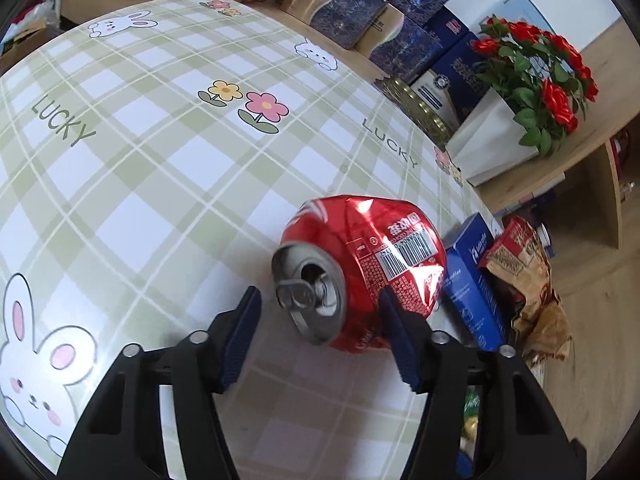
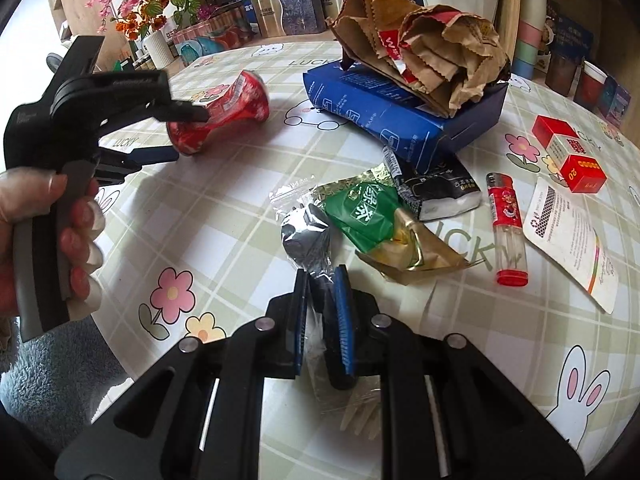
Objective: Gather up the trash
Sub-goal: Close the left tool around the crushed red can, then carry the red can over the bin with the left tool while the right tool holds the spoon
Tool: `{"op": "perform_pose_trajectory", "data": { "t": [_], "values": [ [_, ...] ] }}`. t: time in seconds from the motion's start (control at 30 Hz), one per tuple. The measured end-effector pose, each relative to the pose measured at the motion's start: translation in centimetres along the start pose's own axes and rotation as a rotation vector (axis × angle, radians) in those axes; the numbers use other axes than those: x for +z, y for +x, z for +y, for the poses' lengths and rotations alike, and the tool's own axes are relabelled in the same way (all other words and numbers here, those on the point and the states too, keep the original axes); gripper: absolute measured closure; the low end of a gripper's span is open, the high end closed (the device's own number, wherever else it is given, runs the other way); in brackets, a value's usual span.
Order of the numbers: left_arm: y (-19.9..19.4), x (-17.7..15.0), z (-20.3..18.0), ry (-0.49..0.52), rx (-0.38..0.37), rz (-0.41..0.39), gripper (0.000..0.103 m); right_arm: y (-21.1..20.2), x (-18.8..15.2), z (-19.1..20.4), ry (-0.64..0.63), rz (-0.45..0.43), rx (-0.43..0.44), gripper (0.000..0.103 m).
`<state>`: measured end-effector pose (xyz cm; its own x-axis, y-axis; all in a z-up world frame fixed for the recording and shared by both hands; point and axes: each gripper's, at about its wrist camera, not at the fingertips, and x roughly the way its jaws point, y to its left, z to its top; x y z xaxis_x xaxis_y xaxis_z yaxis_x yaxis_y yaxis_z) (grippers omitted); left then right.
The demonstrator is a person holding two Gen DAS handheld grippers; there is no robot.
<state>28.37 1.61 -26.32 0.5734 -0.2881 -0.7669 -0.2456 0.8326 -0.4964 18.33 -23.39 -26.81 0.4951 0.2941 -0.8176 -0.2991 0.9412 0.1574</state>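
Setting: a round table [image 1: 168, 184] under a green-and-white check cloth printed with rabbits, flowers and the word LUCKY.
Left gripper [image 1: 318, 310]: held in a person's hand [image 2: 48, 232], its blue-padded jaws stood around a crushed red can [image 1: 364, 264]; the right pad touched the can's side, while a gap showed at the left pad, so no firm grip could be confirmed.
Can: it lay on its side on the cloth near the table's edge, its open top with the pull tab facing the left wrist camera.
Right gripper [image 2: 322, 300]: nearly closed, its pads pinched a clear plastic wrapper [image 2: 304, 236] with a silvery, crumpled end.
Trash beside the wrapper: a green tea packet [image 2: 364, 212], a gold foil packet [image 2: 416, 256] and a black sachet [image 2: 440, 188] lay touching in a loose heap.
Further right: a red lighter [image 2: 506, 228], a red cigarette pack [image 2: 568, 152] and a white card [image 2: 572, 236].
Behind: a crumpled brown paper bag [image 2: 432, 48] rested on a blue box [image 2: 396, 108].
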Motion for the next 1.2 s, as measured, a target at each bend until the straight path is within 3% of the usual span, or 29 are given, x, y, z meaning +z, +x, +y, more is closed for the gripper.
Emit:
{"op": "perform_pose_trajectory", "data": {
  "t": [0.13, 0.27, 0.33, 0.47, 0.5, 0.6, 0.93, 1.2],
  "values": [
    [-0.7, 0.0, 0.8, 0.071, 0.024, -0.001, 0.067, 0.0, 0.0, 0.0, 0.004, 0.0, -0.002, 0.086],
    [-1.3, 0.3, 1.1, 0.15, 0.054, -0.007, 0.067, 0.0, 0.0, 0.0, 0.006, 0.0, -0.001, 0.086],
    [-1.6, 0.4, 1.0, 0.185, 0.066, -0.022, 0.049, 0.0, 0.0, 0.0, 0.007, 0.0, -0.002, 0.086],
    [-1.8, 1.1, 0.9, 0.22, 0.053, -0.048, 0.047, 0.0, 0.0, 0.0, 0.006, 0.0, -0.002, 0.086],
    [-1.6, 1.3, 0.8, 0.225, 0.043, -0.041, 0.048, 0.0, 0.0, 0.0, 0.006, 0.0, -0.002, 0.086],
    [-1.1, 1.5, 0.9, 0.229, 0.041, -0.018, 0.071, 0.0, 0.0, 0.0, 0.01, -0.002, 0.0, 0.086],
    [-3.3, 1.1, 1.0, 0.287, -0.011, -0.044, 0.072, -0.3, 0.2, 0.4, 0.017, 0.009, 0.007, 0.087],
    [-5.6, -0.1, 1.5, 0.315, -0.035, -0.054, 0.073, -2.2, -0.2, 2.7, -0.014, -0.043, 0.03, 0.088]
  ]
}}
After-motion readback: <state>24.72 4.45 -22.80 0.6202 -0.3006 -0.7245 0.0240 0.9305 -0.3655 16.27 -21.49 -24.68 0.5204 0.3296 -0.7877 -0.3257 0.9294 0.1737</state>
